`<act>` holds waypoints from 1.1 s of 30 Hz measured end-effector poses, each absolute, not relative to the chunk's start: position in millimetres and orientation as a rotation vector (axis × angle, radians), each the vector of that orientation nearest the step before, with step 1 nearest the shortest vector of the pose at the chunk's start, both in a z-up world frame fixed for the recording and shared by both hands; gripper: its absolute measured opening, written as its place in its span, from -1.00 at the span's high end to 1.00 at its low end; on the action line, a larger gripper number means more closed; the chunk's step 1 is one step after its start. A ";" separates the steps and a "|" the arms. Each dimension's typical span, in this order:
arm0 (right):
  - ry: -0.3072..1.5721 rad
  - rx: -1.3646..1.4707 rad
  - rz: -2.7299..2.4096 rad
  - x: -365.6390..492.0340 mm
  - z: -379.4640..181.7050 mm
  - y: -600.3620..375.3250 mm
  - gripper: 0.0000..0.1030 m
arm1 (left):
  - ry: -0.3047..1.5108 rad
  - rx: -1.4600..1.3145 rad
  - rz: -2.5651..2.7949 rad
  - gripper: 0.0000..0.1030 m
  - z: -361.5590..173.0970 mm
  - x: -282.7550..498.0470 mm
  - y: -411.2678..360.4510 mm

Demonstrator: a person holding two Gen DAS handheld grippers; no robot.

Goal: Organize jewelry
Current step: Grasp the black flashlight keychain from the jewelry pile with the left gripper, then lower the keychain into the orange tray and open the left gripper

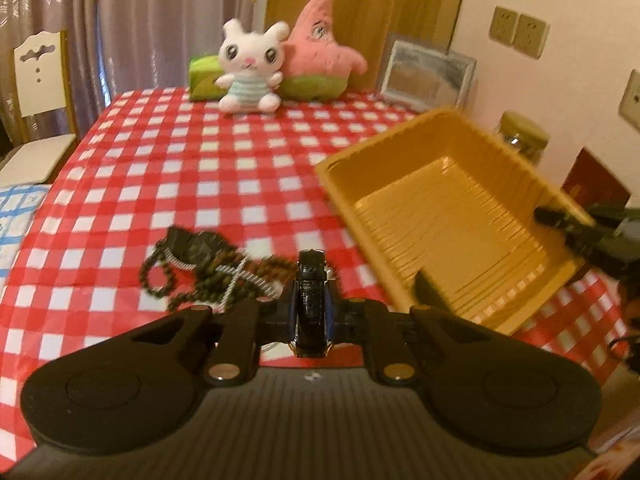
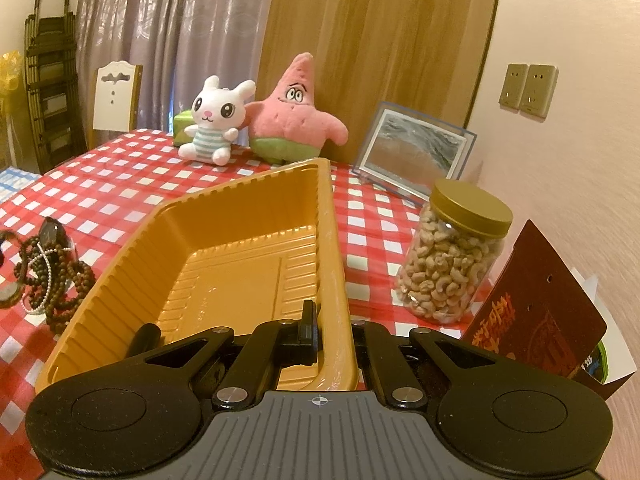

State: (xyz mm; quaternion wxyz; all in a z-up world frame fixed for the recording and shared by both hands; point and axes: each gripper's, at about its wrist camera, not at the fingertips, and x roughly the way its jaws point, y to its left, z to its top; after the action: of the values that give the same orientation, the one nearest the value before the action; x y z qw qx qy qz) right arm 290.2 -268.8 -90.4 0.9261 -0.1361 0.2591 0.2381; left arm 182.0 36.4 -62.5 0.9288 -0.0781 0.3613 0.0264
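My left gripper (image 1: 311,312) is shut on a black leather watch strap (image 1: 310,300) and holds it above the checked cloth, just left of the yellow tray (image 1: 448,196). A pile of brown bead strings, a pearl chain and a dark watch (image 1: 200,264) lies on the cloth beyond it; the pile also shows in the right wrist view (image 2: 48,268). My right gripper (image 2: 334,340) is shut on the near right rim of the yellow tray (image 2: 332,240), which is tilted and empty. The right gripper also shows in the left wrist view (image 1: 560,220).
A white rabbit plush (image 2: 216,120) and a pink star plush (image 2: 296,112) sit at the table's far edge. A framed picture (image 2: 416,152), a jar of cashews (image 2: 452,256) and a red booklet (image 2: 540,312) stand right of the tray. A chair (image 1: 40,80) stands far left.
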 end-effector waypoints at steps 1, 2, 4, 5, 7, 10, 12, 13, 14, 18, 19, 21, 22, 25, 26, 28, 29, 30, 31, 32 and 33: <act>0.530 -0.288 0.488 288.8 -90.1 -267.5 0.93 | 0.731 -0.167 0.044 0.77 -59.5 184.2 32.5; 0.528 -0.296 0.486 287.2 -89.8 -266.0 0.94 | 0.724 -0.173 0.032 0.77 -56.8 186.4 28.5; 0.527 -0.310 0.482 284.6 -89.3 -263.4 0.94 | 0.715 -0.184 0.011 0.77 -53.4 192.0 19.4; 0.524 -0.316 0.481 283.5 -89.1 -261.8 0.94 | 0.713 -0.185 -0.002 0.77 -52.9 195.0 14.3; 0.527 -0.319 0.475 283.0 -88.3 -260.1 0.94 | 0.711 -0.199 -0.030 0.77 -53.5 202.4 4.2; 0.534 -0.315 0.472 282.5 -87.4 -259.2 0.94 | 0.725 -0.225 -0.074 0.77 -57.7 214.3 -10.1; 0.537 -0.314 0.471 282.1 -87.2 -259.0 0.94 | 0.740 -0.237 -0.102 0.77 -62.1 222.5 -19.3; 0.539 -0.315 0.470 281.8 -87.2 -258.7 0.94 | 0.750 -0.244 -0.111 0.77 -65.0 226.5 -24.1; 0.541 -0.314 0.471 281.1 -87.3 -258.5 0.94 | 0.759 -0.250 -0.118 0.77 -67.3 230.6 -27.3; 0.552 -0.306 0.467 279.5 -87.6 -258.8 0.94 | 0.786 -0.284 -0.137 0.77 -75.4 244.6 -34.8; 0.554 -0.303 0.465 278.8 -87.7 -259.0 0.94 | 0.790 -0.291 -0.136 0.77 -76.8 245.7 -35.8; 0.558 -0.299 0.461 278.4 -87.9 -259.1 0.94 | 0.797 -0.293 -0.133 0.77 -79.5 250.3 -38.0; 0.559 -0.298 0.459 278.1 -88.1 -259.3 0.94 | 0.803 -0.292 -0.133 0.76 -80.7 252.8 -39.5; 0.562 -0.296 0.451 277.3 -88.5 -259.4 0.94 | 0.799 -0.316 -0.134 0.76 -82.4 257.7 -41.5; 0.561 -0.297 0.449 277.1 -88.7 -259.5 0.94 | 0.786 -0.315 -0.133 0.74 -81.0 257.6 -42.1; 0.558 -0.300 0.437 276.9 -89.1 -259.6 0.94 | 0.760 -0.298 -0.124 0.69 -76.7 256.4 -42.3; 0.557 -0.302 0.434 277.3 -89.0 -259.9 0.94 | 0.752 -0.293 -0.125 0.65 -74.6 255.4 -41.3; 0.557 -0.303 0.431 277.5 -89.1 -260.0 0.94 | 0.744 -0.291 -0.121 0.64 -72.5 253.9 -39.1; 0.556 -0.304 0.428 278.2 -89.0 -260.5 0.94 | 0.739 -0.293 -0.113 0.64 -70.6 252.6 -36.3; 0.555 -0.305 0.424 278.7 -88.9 -260.9 0.93 | 0.736 -0.296 -0.105 0.64 -69.5 250.7 -32.8; 0.554 -0.305 0.421 279.5 -88.7 -261.6 0.93 | 0.732 -0.298 -0.097 0.64 -68.3 248.2 -28.7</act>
State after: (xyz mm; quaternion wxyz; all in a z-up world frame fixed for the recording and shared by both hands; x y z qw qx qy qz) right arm 279.5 -261.6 -88.7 0.9287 -0.1487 0.2705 0.2054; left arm 248.2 -28.7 -68.3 0.9218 -0.1451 0.3563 -0.0475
